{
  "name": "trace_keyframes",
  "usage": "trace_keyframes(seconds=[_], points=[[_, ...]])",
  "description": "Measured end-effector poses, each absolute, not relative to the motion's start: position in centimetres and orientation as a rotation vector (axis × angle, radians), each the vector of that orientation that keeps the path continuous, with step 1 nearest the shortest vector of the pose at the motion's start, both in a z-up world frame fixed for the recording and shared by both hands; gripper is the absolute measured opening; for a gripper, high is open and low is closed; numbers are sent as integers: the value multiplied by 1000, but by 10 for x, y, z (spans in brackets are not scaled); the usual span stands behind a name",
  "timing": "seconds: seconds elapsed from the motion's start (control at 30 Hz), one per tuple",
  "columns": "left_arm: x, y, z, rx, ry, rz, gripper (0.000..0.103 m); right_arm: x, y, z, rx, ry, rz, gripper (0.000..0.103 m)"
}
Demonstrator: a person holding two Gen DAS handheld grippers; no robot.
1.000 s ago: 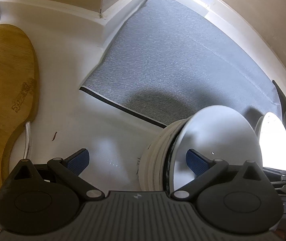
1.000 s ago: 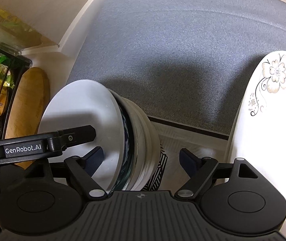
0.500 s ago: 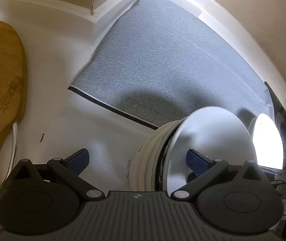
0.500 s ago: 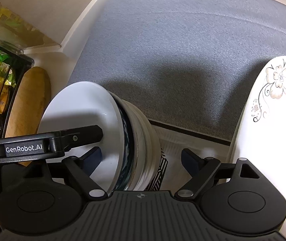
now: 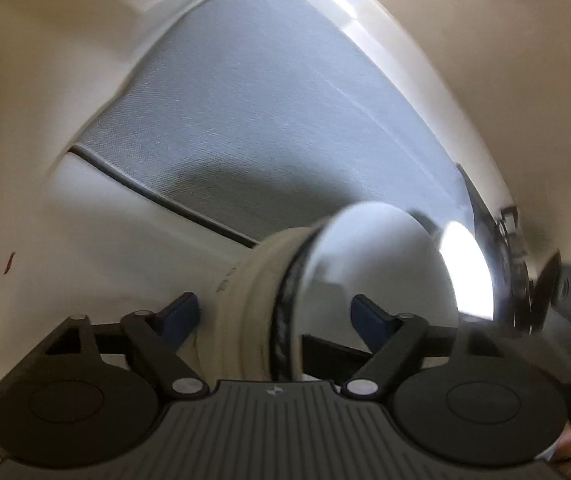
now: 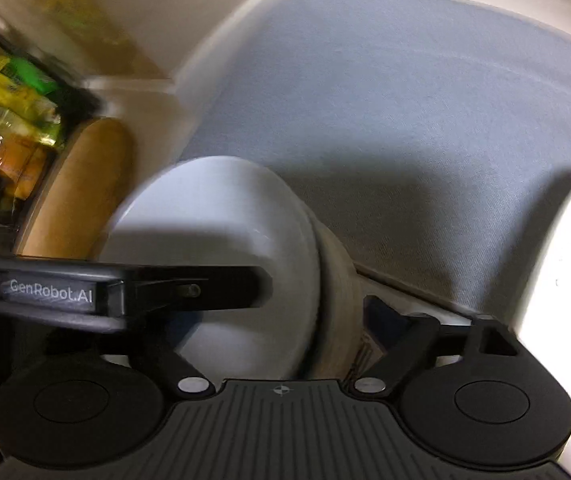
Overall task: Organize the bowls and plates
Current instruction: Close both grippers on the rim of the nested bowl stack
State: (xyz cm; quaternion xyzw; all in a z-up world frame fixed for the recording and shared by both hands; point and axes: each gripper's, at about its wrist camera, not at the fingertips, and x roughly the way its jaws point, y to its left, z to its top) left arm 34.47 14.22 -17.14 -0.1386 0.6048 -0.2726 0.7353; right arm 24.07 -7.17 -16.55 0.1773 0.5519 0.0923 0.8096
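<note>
A stack of plates and bowls stands on edge, cream at the back with a white plate as its face. My left gripper straddles it and its jaws are closing. The left pad is at the cream side; the right pad lies before the white face, contact unclear. In the right wrist view the same stack sits inside my right gripper, whose jaws are closing slightly. Its right pad is just beside the stack. The left gripper's finger crosses the plate's face and hides the other pad.
A grey mat covers the white counter behind the stack. A flowered white plate stands on edge to the right. A wooden board and a shelf of packets lie at the left. A stove burner shows far right.
The left gripper's jaws have narrowed around the stack. Its view has swung so that the wooden board has slid off to the left. Both views are now blurred.
</note>
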Motion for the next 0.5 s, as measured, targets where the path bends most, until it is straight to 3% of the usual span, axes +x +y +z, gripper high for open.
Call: trace_keyframes(seconds=[0.33,0.5], points=[[351,175,-181,-441,1333,-629,63,235,-91,-169,461,1142,218,75],[346,175,-178,-431,1306,-618,63,235,-105,-170,568,1128,180,55]])
